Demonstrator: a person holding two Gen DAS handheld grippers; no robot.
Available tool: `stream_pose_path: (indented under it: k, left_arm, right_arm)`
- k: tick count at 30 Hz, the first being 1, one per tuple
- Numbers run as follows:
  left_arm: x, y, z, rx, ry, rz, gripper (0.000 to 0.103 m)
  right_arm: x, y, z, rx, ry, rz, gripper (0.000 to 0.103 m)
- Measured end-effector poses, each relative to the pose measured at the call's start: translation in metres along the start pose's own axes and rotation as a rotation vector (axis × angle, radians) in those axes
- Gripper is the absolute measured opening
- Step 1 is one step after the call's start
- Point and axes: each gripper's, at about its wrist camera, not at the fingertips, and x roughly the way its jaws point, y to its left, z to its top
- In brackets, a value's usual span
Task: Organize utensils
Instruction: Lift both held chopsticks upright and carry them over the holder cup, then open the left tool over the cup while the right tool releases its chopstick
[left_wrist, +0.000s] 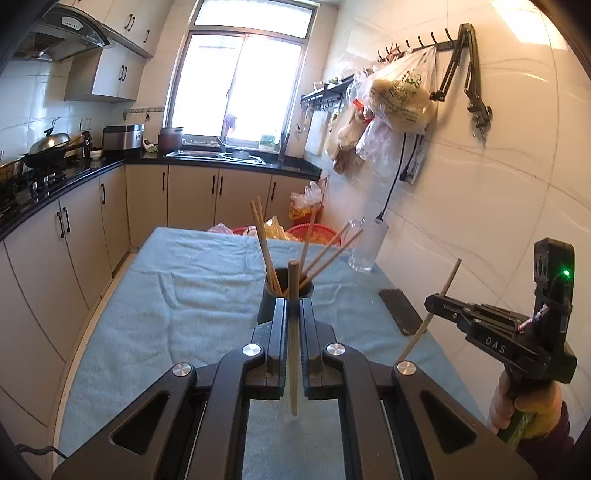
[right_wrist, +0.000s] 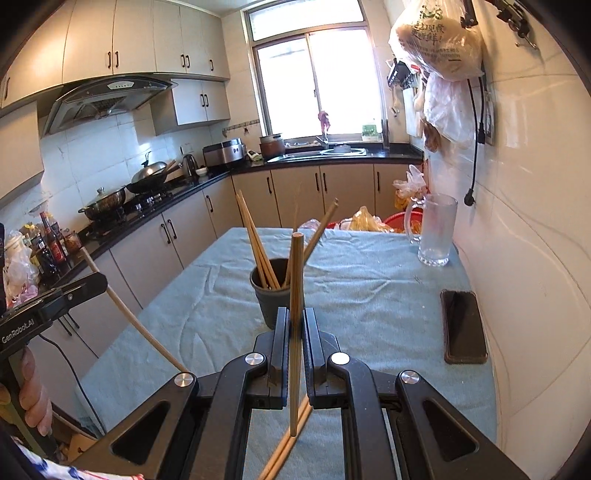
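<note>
Both claws are clamped narrow, each on one chopstick. My left claw (left_wrist: 293, 314) pinches its chopstick (left_wrist: 293, 332) upright, directly in front of the dark cup (left_wrist: 284, 299) on the blue-covered worktop (left_wrist: 184, 295). My right claw (right_wrist: 295, 325) holds another chopstick (right_wrist: 296, 295) near vertical. More chopsticks (right_wrist: 258, 251) lean in the cup; two loose chopsticks (right_wrist: 284, 446) lie at six o'clock. A phone (right_wrist: 463, 325) lies at three o'clock, a glass mug (right_wrist: 436, 232) at one.
</note>
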Motion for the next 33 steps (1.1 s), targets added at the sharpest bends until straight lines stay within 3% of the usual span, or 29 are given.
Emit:
stream_pose_path:
  k: [9, 17, 22, 33]
  left_arm:
    - [0.009, 0.005, 0.052, 0.002, -0.088, 0.006, 0.005]
    - [0.045, 0.001, 0.115, 0.0, -0.18, 0.032, 0.005]
    - [0.088, 0.001, 0.132, -0.019, -0.159, 0.035, 0.005]
    - [0.172, 0.024, 0.1, -0.065, 0.012, 0.067, 0.005]
  right_arm:
    - [0.009, 0.011, 0.047, -0.02, -0.086, 0.018, 0.007]
    - [0.039, 0.016, 0.102, 0.026, -0.192, 0.011, 0.007]
    - [0.071, 0.012, 0.116, 0.07, -0.218, 0.003, 0.007]
    - [0.137, 0.0, 0.091, 0.102, -0.083, -0.007, 0.007]
